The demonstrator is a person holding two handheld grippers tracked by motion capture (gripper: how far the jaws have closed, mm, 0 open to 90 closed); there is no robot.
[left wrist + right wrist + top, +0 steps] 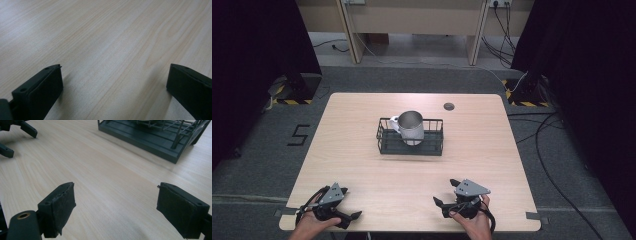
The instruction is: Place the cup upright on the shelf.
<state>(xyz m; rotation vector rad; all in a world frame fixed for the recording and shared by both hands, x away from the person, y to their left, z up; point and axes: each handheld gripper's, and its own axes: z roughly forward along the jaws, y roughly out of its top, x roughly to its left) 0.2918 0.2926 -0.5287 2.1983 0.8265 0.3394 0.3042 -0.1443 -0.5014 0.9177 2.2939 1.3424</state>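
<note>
Floor marking "5" left of table (handwritten-looking, black).

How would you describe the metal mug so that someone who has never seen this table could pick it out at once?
Start at the light wooden table and find the dark wire basket near its middle. The metal mug stands upright inside it, rising above the rim, with a pale handle on its left. It is the only shiny, silvery thing there; the small dark disc behind lies flat on the wood.

Table: pale wood grain. Basket: dark grey wire. Mug: shiny silver metal. Both grippers: black, grey top plates. Floor: grey carpet, yellow-black hazard tape upper left.
</note>
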